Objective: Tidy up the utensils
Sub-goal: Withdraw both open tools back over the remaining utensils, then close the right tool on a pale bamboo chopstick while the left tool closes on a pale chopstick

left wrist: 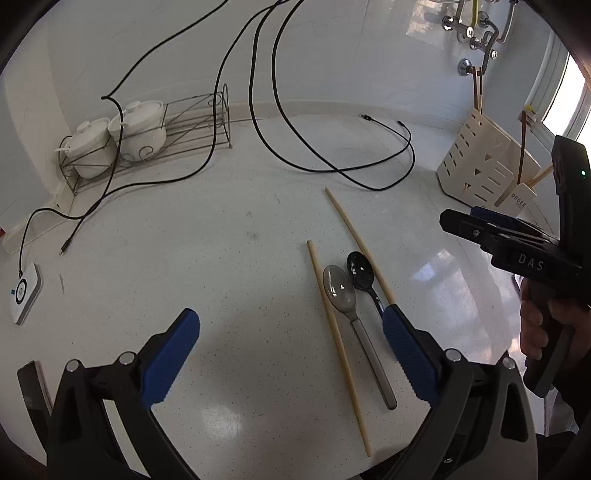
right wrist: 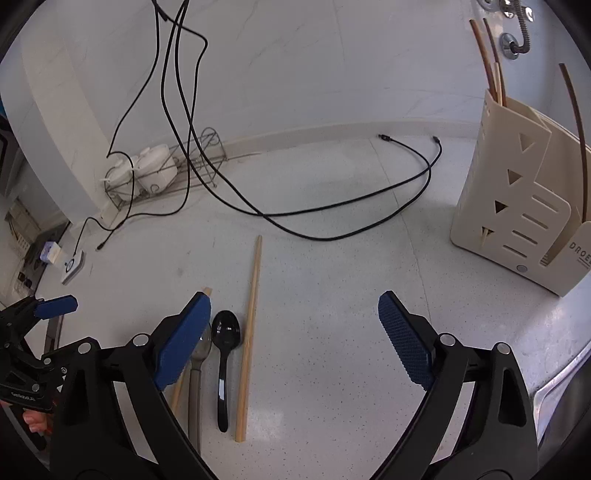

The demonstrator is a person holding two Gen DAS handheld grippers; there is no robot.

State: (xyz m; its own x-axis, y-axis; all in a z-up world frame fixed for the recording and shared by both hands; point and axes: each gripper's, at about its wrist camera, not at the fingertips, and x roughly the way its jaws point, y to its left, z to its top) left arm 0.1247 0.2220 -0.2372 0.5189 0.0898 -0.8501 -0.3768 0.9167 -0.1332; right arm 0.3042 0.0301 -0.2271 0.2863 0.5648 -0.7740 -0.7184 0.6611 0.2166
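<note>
Hovering over the counter (left wrist: 221, 229), left gripper (left wrist: 291, 354) jaws wide, holding nothing. Right gripper (right wrist: 295, 339) same. Grey spoon (left wrist: 341, 291), black spoon (right wrist: 225, 354) and two chopsticks (right wrist: 251, 332) lie side by side at 6 o'clock; beige holder (right wrist: 517, 206) at 2 o'clock.

White speckled table (left wrist: 207, 258), black cables (left wrist: 258, 122) trailing across it, wire rack (left wrist: 192, 125) holding two white lidded pots (left wrist: 142, 129), small white device (left wrist: 24, 293) at left, metal taps (left wrist: 476, 33) on wall
</note>
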